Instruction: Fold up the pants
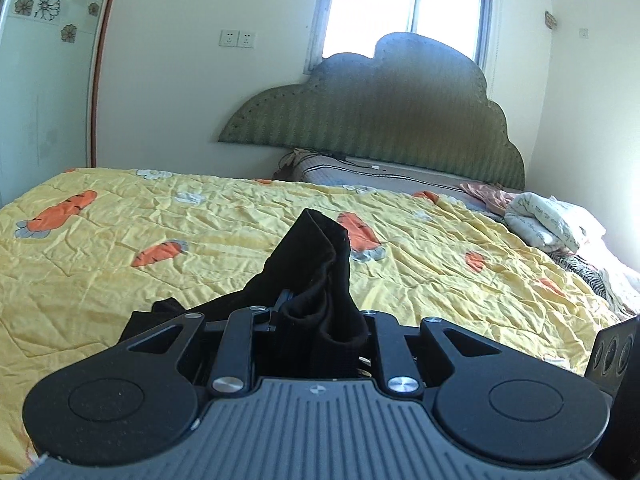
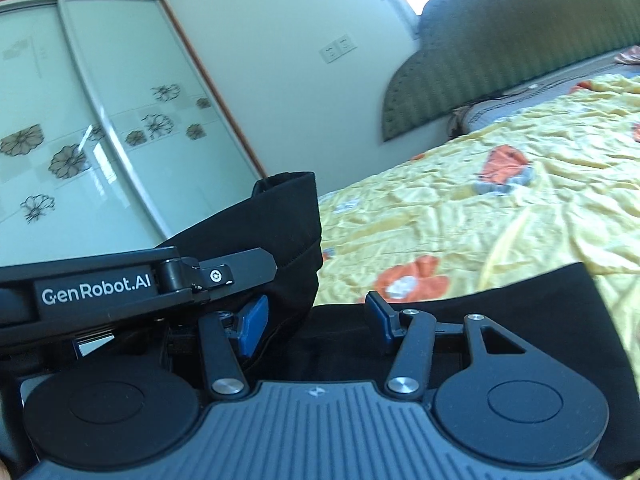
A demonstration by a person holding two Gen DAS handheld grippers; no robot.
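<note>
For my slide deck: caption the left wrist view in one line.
Left gripper shut on bunched black pants, raised over a yellow carrot-print quilt, green scalloped headboard behind.

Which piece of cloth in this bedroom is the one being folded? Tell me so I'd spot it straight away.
Start at the big bed with the yellow carrot-print quilt under the green scalloped headboard. At its near edge are the black pants, bunched up and pinched in the left gripper. They are the only plain black cloth; the pale bundles by the pillows are patterned.

Matt black cloth pants (image 1: 320,264) on crinkled yellow cloth quilt (image 1: 160,240).
</note>
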